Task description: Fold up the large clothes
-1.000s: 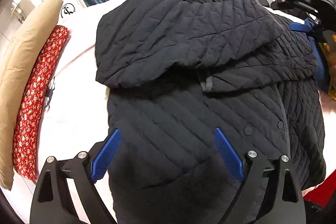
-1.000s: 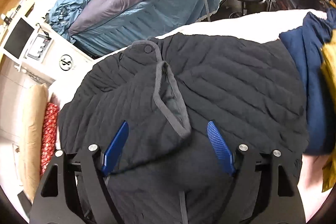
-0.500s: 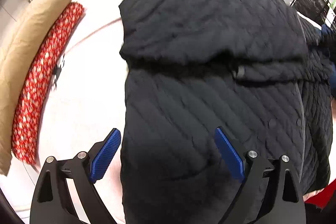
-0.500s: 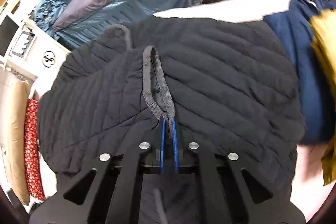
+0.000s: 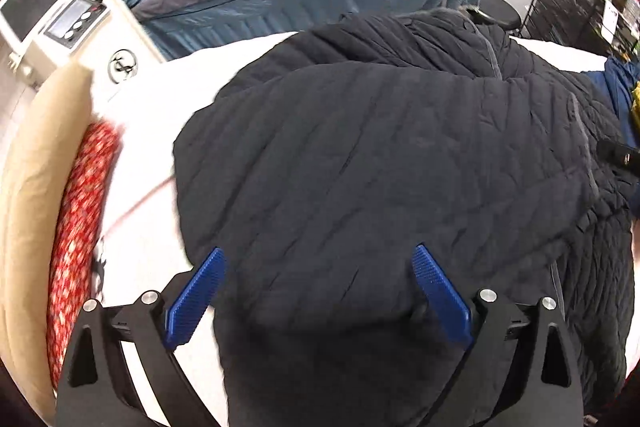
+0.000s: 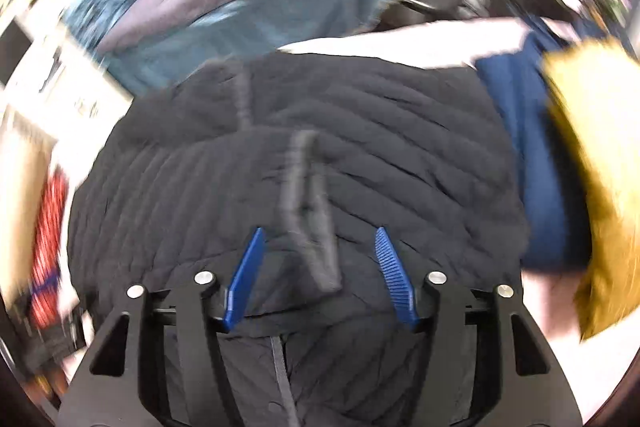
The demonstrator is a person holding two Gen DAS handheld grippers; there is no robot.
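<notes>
Lying bunched across the white bed (image 5: 168, 83), the black quilted jacket (image 5: 380, 167) has one part laid over its body, so it looks mid-fold. Above its near hem, the left gripper (image 5: 318, 291) hangs with its fingers spread wide and opening, nothing pinched, probably placed to take that edge next. At the grey-trimmed cuff (image 6: 310, 227), the right gripper (image 6: 318, 275) is parting its fingers; the cuff lies between them, apparently unpressed, likely just set down there. Beside the jacket sit a navy garment (image 6: 532, 167) and a red floral cushion (image 5: 76, 223).
</notes>
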